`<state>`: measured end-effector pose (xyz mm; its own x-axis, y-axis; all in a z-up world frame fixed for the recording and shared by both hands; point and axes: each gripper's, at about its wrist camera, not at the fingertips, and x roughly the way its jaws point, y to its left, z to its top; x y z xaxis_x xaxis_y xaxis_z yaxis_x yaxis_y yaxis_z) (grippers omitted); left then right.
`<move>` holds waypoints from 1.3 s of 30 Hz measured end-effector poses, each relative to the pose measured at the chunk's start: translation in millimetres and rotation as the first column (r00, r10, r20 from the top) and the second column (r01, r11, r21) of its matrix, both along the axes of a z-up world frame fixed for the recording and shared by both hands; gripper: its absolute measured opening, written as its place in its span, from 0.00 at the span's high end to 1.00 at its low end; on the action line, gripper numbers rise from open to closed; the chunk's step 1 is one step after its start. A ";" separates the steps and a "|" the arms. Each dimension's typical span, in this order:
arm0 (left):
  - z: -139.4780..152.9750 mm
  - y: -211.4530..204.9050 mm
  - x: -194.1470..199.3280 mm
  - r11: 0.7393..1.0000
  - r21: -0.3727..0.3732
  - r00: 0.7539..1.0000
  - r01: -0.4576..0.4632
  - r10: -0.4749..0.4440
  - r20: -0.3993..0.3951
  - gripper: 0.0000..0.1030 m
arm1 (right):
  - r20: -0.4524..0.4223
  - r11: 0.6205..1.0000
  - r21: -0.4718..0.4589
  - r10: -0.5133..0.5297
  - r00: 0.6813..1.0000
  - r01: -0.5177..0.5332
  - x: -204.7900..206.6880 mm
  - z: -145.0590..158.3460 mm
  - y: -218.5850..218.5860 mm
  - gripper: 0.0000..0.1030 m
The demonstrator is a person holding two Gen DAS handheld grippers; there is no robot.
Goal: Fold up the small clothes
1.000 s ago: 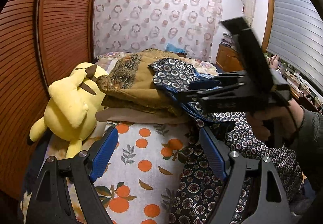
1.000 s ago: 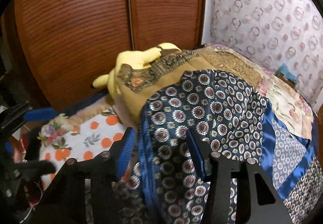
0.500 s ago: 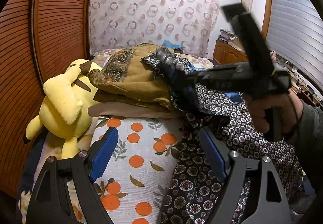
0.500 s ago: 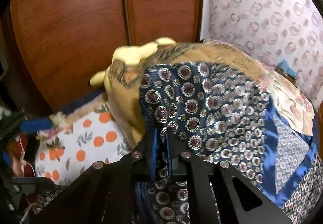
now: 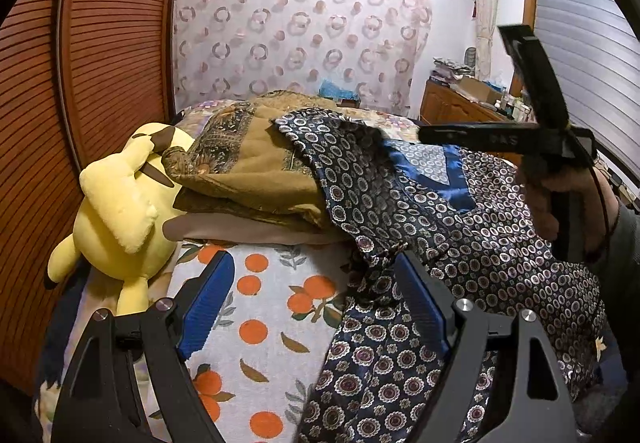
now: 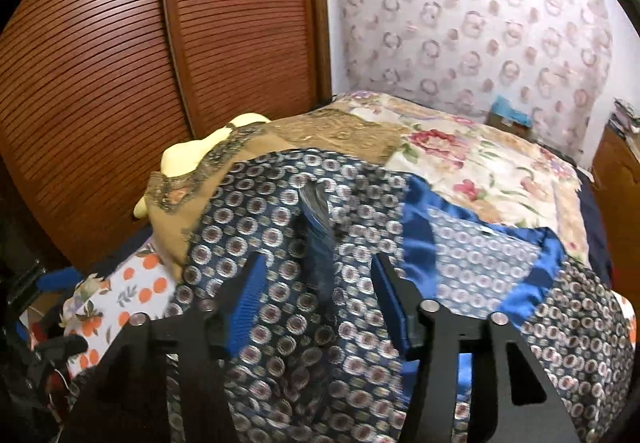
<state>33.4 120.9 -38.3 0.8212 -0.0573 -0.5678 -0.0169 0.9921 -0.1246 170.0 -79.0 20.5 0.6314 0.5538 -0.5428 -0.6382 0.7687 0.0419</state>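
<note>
Left wrist view shows us the bed (image 5: 280, 307) under an orange-print sheet, filling most of the frame in front of a louvred wooden wardrobe (image 5: 116, 55). Across the right half of it we see the navy patterned garment (image 5: 420, 203), its upper edge draped over a folded brown blanket (image 5: 256, 167) and its blue satin trim turned up near the middle. A yellow plush toy (image 5: 116, 211) leans against the blanket at the left. Our left claw (image 5: 316, 303) hangs over the sheet with its blue pads well apart and nothing between them, the right pad just at the garment's edge. From the right wrist view, our right claw (image 6: 320, 295) is opening above the garment (image 6: 304, 263); cloth lies between the pads, but they do not press on it.
</note>
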 end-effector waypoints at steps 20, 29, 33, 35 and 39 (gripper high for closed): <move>7.9 -42.1 22.2 0.997 -0.002 0.997 0.078 -0.078 0.002 0.19 | -0.025 0.993 0.004 -0.120 0.992 0.120 -91.8 -24.4 -129.5 0.27; 3.5 -83.0 44.3 0.985 0.015 0.985 0.174 -0.173 -0.018 0.19 | -0.021 0.960 -0.021 -0.280 0.960 0.279 -126.6 -25.9 -200.7 0.27; -9.2 -97.1 57.6 0.977 0.022 0.975 0.212 -0.210 -0.070 0.19 | -0.043 0.929 -0.020 -0.371 0.928 0.371 -129.1 -28.7 -230.9 0.27; -16.7 -103.2 65.0 0.973 0.029 0.968 0.231 -0.227 -0.105 0.19 | -0.051 0.909 -0.027 -0.417 0.907 0.416 -129.4 -31.4 -249.8 0.27; -28.0 -112.8 78.6 0.966 0.049 0.956 0.253 -0.243 -0.162 0.19 | -0.081 0.877 -0.037 -0.480 0.874 0.479 -127.9 -34.6 -274.4 0.27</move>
<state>112.0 8.1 -66.3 0.6887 -0.2045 -0.6956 0.2171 0.9735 -0.0712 42.1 -353.4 -14.0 0.7682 0.1861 -0.6126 -0.1859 0.9804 0.0647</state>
